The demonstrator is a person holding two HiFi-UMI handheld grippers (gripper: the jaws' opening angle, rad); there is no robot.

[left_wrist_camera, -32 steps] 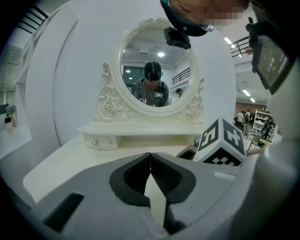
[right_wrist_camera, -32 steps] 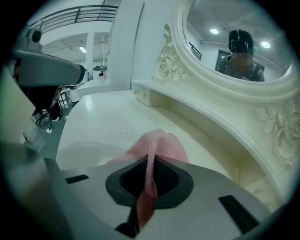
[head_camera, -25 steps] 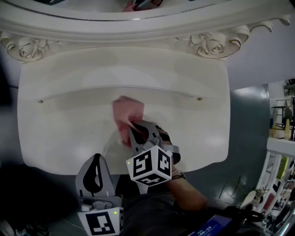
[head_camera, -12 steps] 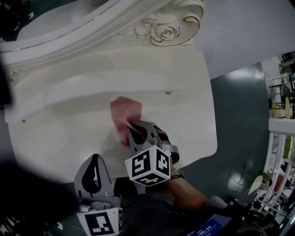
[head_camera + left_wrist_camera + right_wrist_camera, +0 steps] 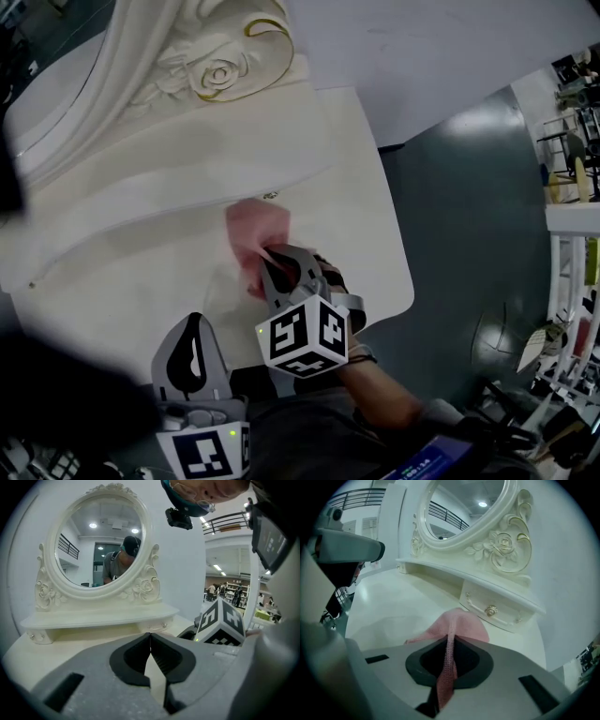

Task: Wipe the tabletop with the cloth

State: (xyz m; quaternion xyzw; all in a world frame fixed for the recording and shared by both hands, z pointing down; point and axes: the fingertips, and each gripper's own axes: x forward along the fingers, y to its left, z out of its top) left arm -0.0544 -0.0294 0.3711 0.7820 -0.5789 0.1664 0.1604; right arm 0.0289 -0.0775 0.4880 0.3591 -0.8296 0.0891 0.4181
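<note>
On the surface (image 5: 356,178), near its middle, the right tongs (image 5: 266,255) pinch the pink cloth (image 5: 255,230) flat against it; the left tongs (image 5: 195,323) idle closed and empty. We judge wiping under way, coverage unreadable.

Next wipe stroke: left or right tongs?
Right. The right tongs are shut on the pink cloth, which already lies on the tabletop. The left tongs are shut and empty, near the table's front edge, clear of the cloth.
</note>
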